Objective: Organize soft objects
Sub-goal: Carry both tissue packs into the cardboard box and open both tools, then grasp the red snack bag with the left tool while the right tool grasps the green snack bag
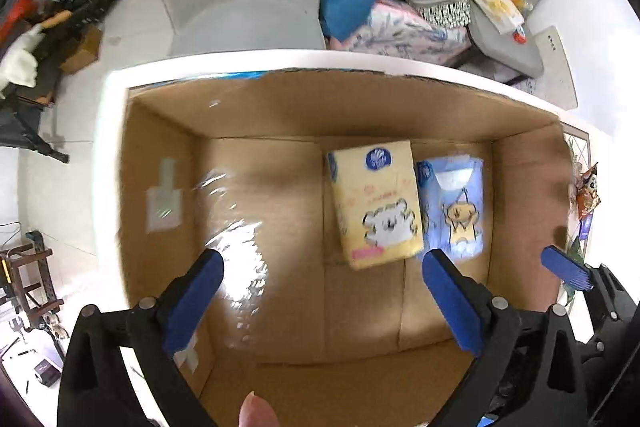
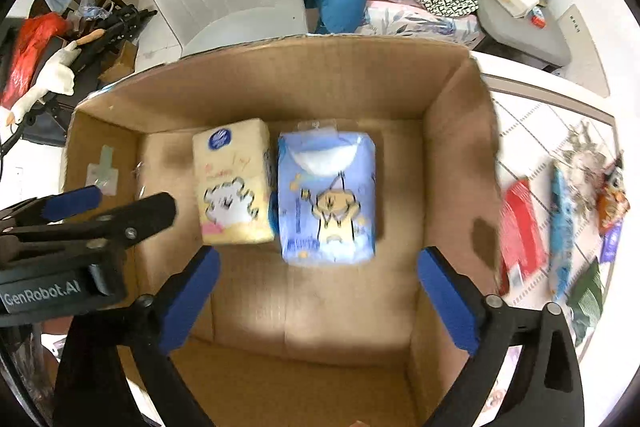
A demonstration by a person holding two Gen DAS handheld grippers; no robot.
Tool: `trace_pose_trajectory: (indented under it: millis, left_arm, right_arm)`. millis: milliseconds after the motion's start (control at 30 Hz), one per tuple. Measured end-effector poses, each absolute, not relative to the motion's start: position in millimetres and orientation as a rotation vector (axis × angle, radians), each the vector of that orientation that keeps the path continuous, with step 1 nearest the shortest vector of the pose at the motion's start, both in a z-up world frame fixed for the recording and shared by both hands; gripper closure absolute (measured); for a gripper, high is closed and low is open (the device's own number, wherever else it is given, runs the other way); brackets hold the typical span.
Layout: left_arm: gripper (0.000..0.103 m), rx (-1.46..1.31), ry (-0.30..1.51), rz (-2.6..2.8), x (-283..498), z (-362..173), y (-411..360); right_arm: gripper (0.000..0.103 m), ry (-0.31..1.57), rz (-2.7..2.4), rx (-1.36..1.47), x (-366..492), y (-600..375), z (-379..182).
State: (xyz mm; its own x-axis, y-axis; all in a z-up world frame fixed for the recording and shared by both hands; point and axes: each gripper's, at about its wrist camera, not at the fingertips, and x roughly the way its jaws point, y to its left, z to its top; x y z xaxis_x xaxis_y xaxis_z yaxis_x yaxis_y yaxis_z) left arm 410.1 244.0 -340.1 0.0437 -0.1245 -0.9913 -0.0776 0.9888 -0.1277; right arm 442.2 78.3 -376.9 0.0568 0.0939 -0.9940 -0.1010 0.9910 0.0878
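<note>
A: Status of each claw?

B: My left claw (image 1: 322, 291) is released, jaws wide, nothing between them; my right claw (image 2: 318, 287) is likewise released and empty; both point down into the cardboard box (image 2: 452, 131).

A: Location of the soft items?

B: The yellow tissue pack (image 2: 234, 183) and the blue tissue pack (image 2: 328, 195) lie flat on the box floor, side by side and touching, toward the far wall; the yellow one sits slightly skewed.

A: Remaining work?

B: My judgement: more packets (image 2: 560, 223) lie outside on the bench (image 2: 532, 131), to the right of the box.

A: Failure modes?

B: Three, as I judge them; the two claws hang close together over the box, so a careless withdrawal may knock one against the other; a finger catching the box wall may shift the box; a low pass may nudge the skewed yellow pack further out of line.
</note>
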Motion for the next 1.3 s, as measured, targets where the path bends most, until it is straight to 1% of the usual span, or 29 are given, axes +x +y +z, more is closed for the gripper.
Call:
trace_pose_trajectory:
  millis: [333, 700, 967, 1133, 1300]
  left_arm:
    - [0.001, -0.133, 1.408, 0.008, 335, -290, 240]
    - [0.001, -0.104, 1.280, 0.028, 264, -231, 235]
    - [0.001, -0.136, 1.266, 0.068, 226, -212, 223]
    - [0.001, -0.156, 1.267, 0.074, 220, -203, 196]
    - [0.001, -0.139, 1.287, -0.009, 239, -200, 128]
  right_arm:
    - [0.000, 1.458, 0.147, -0.006, 360, 76, -333]
    - [0.000, 1.326, 0.131, 0.021, 274, 57, -266]
    - [0.000, 1.276, 0.195, 0.004, 242, 52, -234]
    - [0.000, 1.280, 0.256, 0.051, 237, 30, -225]
    - [0.000, 1.310, 0.230, 0.122, 246, -42, -224]
